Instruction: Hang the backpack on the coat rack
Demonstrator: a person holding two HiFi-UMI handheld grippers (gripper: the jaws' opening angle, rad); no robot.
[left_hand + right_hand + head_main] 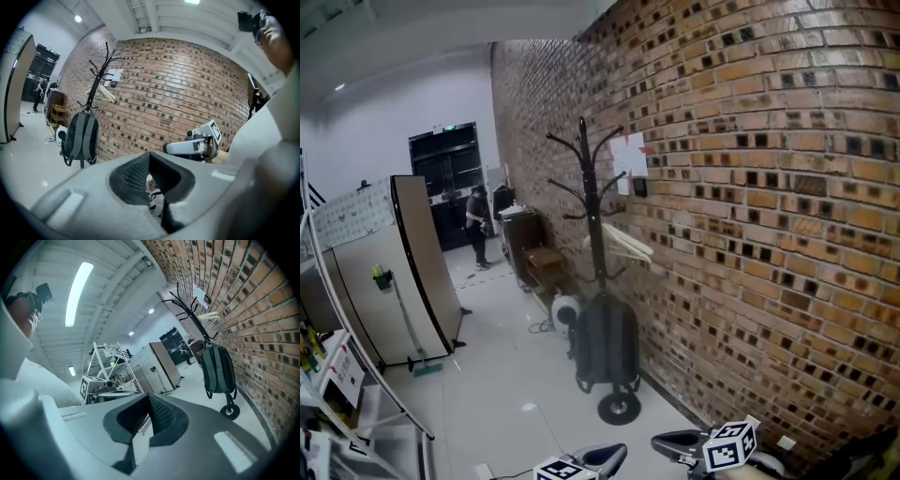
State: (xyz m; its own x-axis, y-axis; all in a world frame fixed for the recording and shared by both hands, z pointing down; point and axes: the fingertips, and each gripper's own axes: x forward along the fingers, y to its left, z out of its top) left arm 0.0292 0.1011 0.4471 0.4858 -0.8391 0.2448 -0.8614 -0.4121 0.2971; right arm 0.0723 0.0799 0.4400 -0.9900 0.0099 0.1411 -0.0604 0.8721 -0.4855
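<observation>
A dark grey backpack (605,342) hangs low on the black coat rack (586,187) that stands against the brick wall (750,234). It also shows in the left gripper view as the backpack (80,138) on the rack (101,70), and in the right gripper view as the backpack (217,371). My left gripper (614,455) and right gripper (667,441) sit at the bottom of the head view, well short of the rack. The left gripper (149,161) and the right gripper (149,401) are each shut with nothing between the pads.
The rack rests on a round wheeled base (619,408). A white round appliance (565,312) and a wooden cabinet (525,244) stand behind it. A tall panel (417,272) and a metal shelf frame (328,375) are at the left. A person (477,225) stands far back.
</observation>
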